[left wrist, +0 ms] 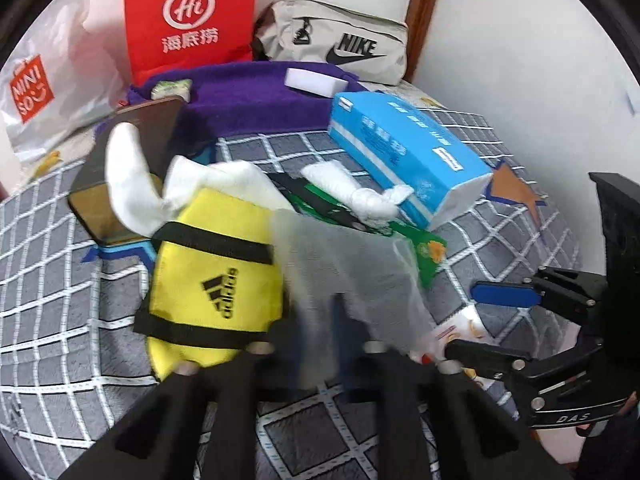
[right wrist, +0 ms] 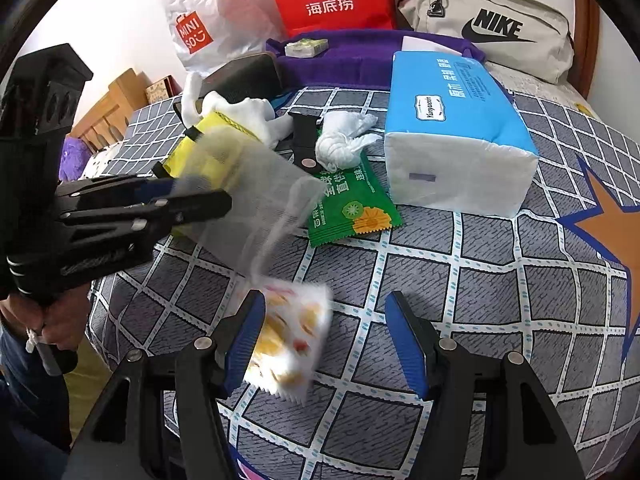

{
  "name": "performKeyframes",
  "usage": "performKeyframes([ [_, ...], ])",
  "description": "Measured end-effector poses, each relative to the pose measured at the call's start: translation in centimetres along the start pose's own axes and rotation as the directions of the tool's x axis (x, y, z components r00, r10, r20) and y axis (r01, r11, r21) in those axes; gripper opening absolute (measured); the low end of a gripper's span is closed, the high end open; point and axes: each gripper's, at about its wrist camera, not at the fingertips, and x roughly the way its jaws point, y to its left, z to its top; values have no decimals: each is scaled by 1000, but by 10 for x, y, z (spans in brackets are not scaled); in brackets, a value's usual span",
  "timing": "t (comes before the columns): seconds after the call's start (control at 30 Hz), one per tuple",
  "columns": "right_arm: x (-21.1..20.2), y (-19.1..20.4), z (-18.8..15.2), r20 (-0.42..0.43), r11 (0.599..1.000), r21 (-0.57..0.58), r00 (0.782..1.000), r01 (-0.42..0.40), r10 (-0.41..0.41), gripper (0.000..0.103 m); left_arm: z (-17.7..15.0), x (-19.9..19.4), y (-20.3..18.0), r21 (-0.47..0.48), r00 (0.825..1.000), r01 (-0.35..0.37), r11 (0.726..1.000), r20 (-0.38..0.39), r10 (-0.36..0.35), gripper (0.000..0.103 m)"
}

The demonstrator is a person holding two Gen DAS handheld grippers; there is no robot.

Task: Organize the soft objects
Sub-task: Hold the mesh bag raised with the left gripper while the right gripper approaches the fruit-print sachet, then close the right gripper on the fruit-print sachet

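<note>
On the left of the bed, the left gripper (right wrist: pixel 224 204) is pinching the edge of a translucent mesh pouch (right wrist: pixel 256 184), probably so its mouth is hanging open for filling. Behind it the yellow pouch (right wrist: pixel 192 152) with white socks (right wrist: pixel 256 114) is lying on the checked bedspread (right wrist: pixel 480 280). In the middle, the small printed packet (right wrist: pixel 296 340) is sitting just beside the right gripper (right wrist: pixel 324 344), whose jaws are standing open and gripping nothing, seemingly ready to take it. Further right, the blue tissue pack (right wrist: pixel 452 120) is resting untouched.
</note>
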Motion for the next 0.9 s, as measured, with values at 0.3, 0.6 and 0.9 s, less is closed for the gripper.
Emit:
performKeyframes([
  [0.3, 1, 12, -5, -1, 999, -44, 1000, 16, -16, 64, 4, -30, 12, -47, 997, 26, 999, 77, -22, 8],
  [0.6, 10, 39, -14, 0, 987, -109, 993, 114, -114, 85, 5, -48, 22, -68, 993, 26, 997, 114, -18, 8],
  [0.9, 3, 33, -24, 88, 984, -56, 982, 169, -164, 59, -1, -55, 30, -91, 991, 46, 995, 127, -34, 8],
])
